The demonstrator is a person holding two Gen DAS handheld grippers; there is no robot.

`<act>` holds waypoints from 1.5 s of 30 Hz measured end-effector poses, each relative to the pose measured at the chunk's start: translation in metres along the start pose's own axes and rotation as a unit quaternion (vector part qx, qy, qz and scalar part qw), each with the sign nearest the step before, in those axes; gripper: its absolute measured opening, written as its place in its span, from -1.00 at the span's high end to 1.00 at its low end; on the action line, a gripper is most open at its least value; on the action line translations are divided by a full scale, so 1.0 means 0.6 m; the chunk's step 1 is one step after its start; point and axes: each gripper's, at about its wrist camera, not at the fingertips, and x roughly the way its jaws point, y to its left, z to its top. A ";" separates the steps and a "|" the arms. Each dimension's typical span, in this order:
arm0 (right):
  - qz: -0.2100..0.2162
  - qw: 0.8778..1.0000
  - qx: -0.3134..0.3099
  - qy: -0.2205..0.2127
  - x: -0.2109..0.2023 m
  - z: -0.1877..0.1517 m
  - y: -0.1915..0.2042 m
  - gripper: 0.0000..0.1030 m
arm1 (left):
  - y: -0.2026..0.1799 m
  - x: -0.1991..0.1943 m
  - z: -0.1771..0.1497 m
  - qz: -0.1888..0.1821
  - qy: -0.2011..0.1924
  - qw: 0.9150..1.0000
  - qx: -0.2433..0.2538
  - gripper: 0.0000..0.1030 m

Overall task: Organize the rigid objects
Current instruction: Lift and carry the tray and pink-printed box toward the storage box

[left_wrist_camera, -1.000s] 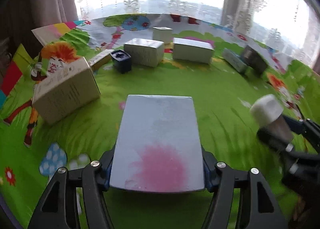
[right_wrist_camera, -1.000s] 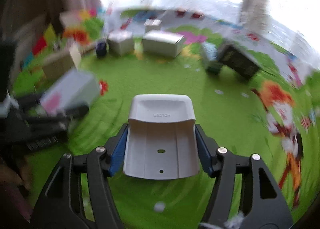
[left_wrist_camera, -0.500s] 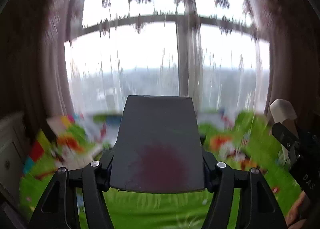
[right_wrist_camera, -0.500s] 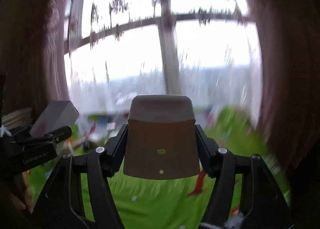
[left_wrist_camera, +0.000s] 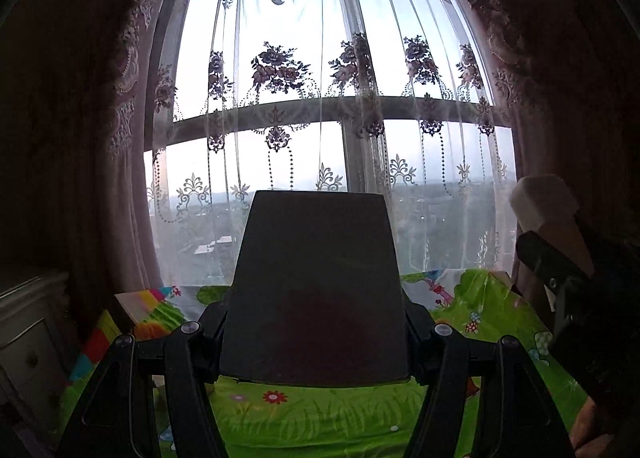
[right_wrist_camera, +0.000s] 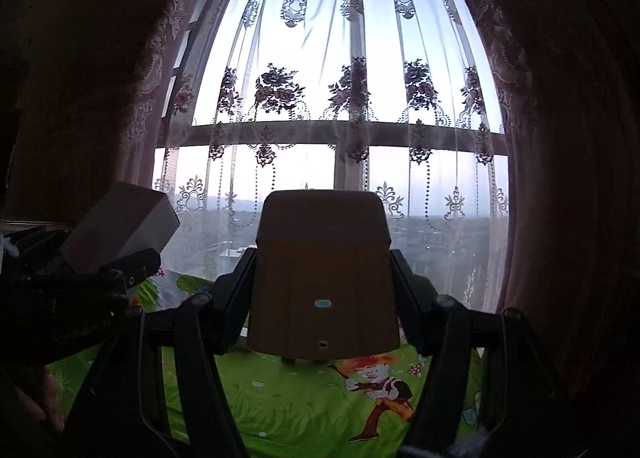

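The left gripper (left_wrist_camera: 316,334) points level at a window hung with a lace curtain (left_wrist_camera: 328,70), its jaws about half open and clamped on the sides of a flat box (left_wrist_camera: 316,286), which lies lengthwise between the fingers and juts out past them, dark against the bright glass. The right gripper (right_wrist_camera: 324,310) points the same way, its jaws likewise about half open and pressed on a rounded plastic case (right_wrist_camera: 322,278) (a small slot and a hole show on its near face). Each tool shows in the other's view: the right gripper (left_wrist_camera: 568,282) with its pale case (left_wrist_camera: 544,202) at the right edge, the left gripper (right_wrist_camera: 80,290) with its box (right_wrist_camera: 120,226) at the left. Below both lies a green cartoon mat (left_wrist_camera: 320,418), near the curtain's foot
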 end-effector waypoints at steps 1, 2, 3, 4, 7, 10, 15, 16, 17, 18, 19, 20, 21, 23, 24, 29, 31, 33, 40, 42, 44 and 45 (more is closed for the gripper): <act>0.002 1.000 0.000 0.001 0.001 -0.002 0.001 -0.30 | 0.002 -0.001 -0.001 0.002 0.001 1.000 0.000 -0.28; 0.006 1.000 -0.001 0.003 0.002 -0.002 0.005 -0.30 | 0.004 -0.003 -0.002 0.003 0.002 1.000 0.000 -0.28; 0.008 1.000 -0.001 0.003 0.002 -0.002 0.004 -0.30 | 0.008 -0.005 -0.005 0.006 0.003 1.000 0.000 -0.28; 0.014 1.000 0.000 0.005 0.004 -0.001 0.008 -0.30 | 0.011 -0.007 -0.005 0.008 0.004 1.000 0.000 -0.28; 0.034 0.999 0.001 0.006 0.002 0.003 0.020 -0.30 | 0.028 -0.013 -0.007 0.021 0.008 1.000 -0.005 -0.28; 0.056 0.998 -0.002 0.004 -0.002 0.007 0.038 -0.30 | 0.048 -0.026 -0.008 0.037 0.006 0.999 -0.009 -0.28; 0.105 0.994 -0.005 0.004 -0.006 0.013 0.072 -0.30 | 0.085 -0.052 -0.012 0.069 0.006 0.998 -0.012 -0.28; 0.118 0.993 -0.008 0.003 -0.007 0.015 0.083 -0.30 | 0.093 -0.057 -0.013 0.075 0.009 0.997 -0.014 -0.28; 0.129 0.992 -0.012 0.003 -0.008 0.017 0.094 -0.30 | 0.101 -0.062 -0.015 0.080 0.011 0.997 -0.017 -0.28; 0.140 0.990 -0.015 0.003 -0.009 0.018 0.104 -0.30 | 0.110 -0.068 -0.017 0.087 0.012 0.996 -0.020 -0.28; 0.151 0.988 -0.018 0.003 -0.010 0.018 0.114 -0.30 | 0.119 -0.074 -0.019 0.094 0.013 0.995 -0.022 -0.28; 0.161 0.987 -0.021 0.003 -0.012 0.018 0.125 -0.30 | 0.126 -0.079 -0.020 0.100 0.014 0.995 -0.023 -0.28; 0.169 0.985 -0.022 0.003 -0.013 0.018 0.133 -0.30 | 0.137 -0.088 -0.022 0.108 0.015 0.994 -0.025 -0.28; 0.193 0.981 -0.027 0.003 -0.018 0.020 0.155 -0.30 | 0.151 -0.099 -0.025 0.119 0.015 0.992 -0.028 -0.29; 0.203 0.979 -0.029 0.002 -0.019 0.020 0.164 -0.30 | 0.159 -0.106 -0.027 0.126 0.016 0.991 -0.029 -0.29; 0.257 0.966 -0.042 0.000 -0.035 0.023 0.216 -0.30 | 0.200 -0.137 -0.043 0.156 0.028 0.986 -0.043 -0.29; 0.285 0.958 -0.043 0.006 -0.038 0.024 0.238 -0.30 | 0.217 -0.150 -0.051 0.170 0.037 0.984 -0.047 -0.29; 0.306 0.951 -0.046 0.010 -0.040 0.024 0.257 -0.30 | 0.231 -0.162 -0.059 0.184 0.044 0.981 -0.051 -0.29; 0.394 0.917 -0.062 0.031 -0.042 0.029 0.340 -0.30 | 0.306 -0.196 -0.092 0.231 0.088 0.965 -0.091 -0.29; 0.413 0.908 -0.066 0.037 -0.045 0.029 0.362 -0.30 | 0.330 -0.209 -0.104 0.242 0.100 0.959 -0.113 -0.29; 0.434 0.897 -0.073 0.040 -0.052 0.025 0.386 -0.30 | 0.345 -0.218 -0.114 0.253 0.110 0.953 -0.123 -0.29; 0.442 0.893 -0.077 0.042 -0.055 0.024 0.397 -0.30 | 0.355 -0.225 -0.123 0.262 0.115 0.949 -0.128 -0.29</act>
